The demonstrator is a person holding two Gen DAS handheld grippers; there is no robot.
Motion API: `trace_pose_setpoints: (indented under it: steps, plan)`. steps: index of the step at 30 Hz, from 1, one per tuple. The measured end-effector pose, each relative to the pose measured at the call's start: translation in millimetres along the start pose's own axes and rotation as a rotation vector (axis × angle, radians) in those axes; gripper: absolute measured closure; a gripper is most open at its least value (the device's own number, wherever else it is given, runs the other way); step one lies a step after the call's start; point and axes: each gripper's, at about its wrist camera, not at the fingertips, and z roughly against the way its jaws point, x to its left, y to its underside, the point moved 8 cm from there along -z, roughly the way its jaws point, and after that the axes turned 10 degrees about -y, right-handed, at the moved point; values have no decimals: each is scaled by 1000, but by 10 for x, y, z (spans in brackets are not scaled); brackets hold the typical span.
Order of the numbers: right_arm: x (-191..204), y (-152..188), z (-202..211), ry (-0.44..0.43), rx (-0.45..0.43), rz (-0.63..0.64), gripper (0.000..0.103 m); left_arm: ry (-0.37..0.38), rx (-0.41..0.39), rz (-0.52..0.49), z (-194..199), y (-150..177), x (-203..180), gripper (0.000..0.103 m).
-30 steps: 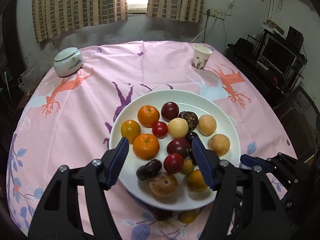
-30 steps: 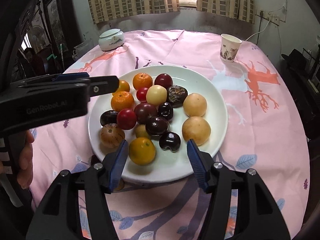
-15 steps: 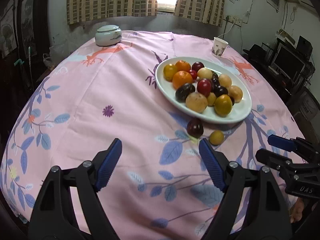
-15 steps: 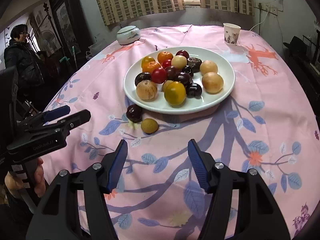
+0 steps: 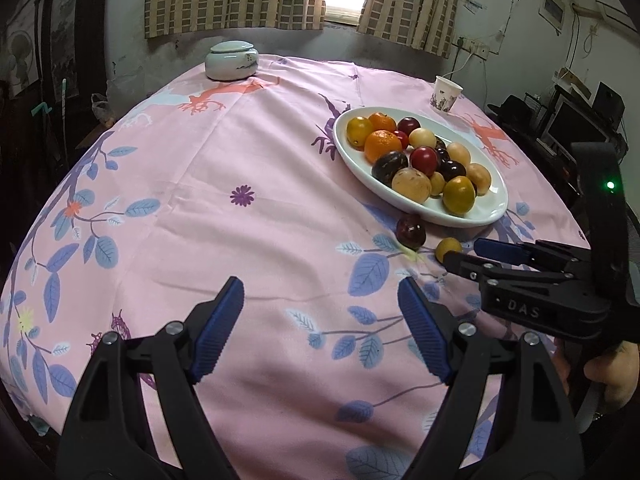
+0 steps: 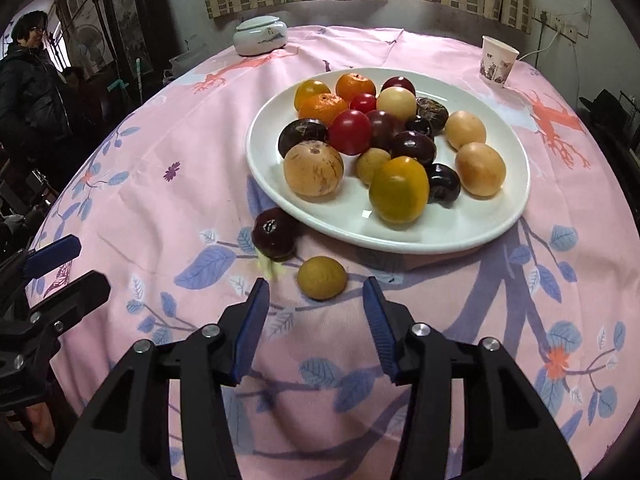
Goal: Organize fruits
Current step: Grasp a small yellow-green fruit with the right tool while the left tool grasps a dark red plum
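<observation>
A white plate (image 6: 472, 224) (image 5: 492, 204) holds several fruits: oranges, red and dark plums, tan and yellow ones. Two fruits lie loose on the pink cloth beside its near rim: a dark purple fruit (image 6: 274, 239) (image 5: 410, 231) and a small yellow-green fruit (image 6: 321, 277) (image 5: 448, 249). My right gripper (image 6: 316, 298) is open and empty, its tips just short of the yellow-green fruit. My left gripper (image 5: 320, 298) is open and empty over bare cloth, well left of the plate. The right gripper also shows in the left wrist view (image 5: 464, 252).
A lidded white ceramic jar (image 5: 231, 60) (image 6: 261, 35) stands at the table's far left. A paper cup (image 5: 446, 90) (image 6: 498, 61) stands at the far right. A person (image 6: 28, 80) stands to the left. A monitor and shelves stand beyond the right edge.
Both grippers pulled back from over the plate; the right one has then come close to the yellow-green fruit. The left stays back over bare cloth. Both stay open.
</observation>
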Motion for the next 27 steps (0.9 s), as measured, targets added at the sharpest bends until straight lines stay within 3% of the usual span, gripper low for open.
trace_pose_setpoints:
  steps: [3,5,8,11,19,25,27]
  plan:
    - [-33,-48,-160,23,32,7,59,6,1,7,-5,-10,31,22]
    - [-56,-41,-244,36,53,9,74,3,2,4,-9,-5,33,22]
    - [-36,-8,-180,17,52,8,74,3,13,-17,-37,-30,-20,22]
    - [-55,61,82,25,-3,8,74,7,19,-56,-86,-78,-192,22]
    - [-425,408,694,26,-98,-86,74,16,53,-170,-478,-166,-803,22]
    - [-569,489,969,-9,-163,-138,74,8,89,-165,-729,-248,-907,23]
    - [-596,498,1022,-27,-178,-146,74,-4,86,-174,-776,-277,-928,30]
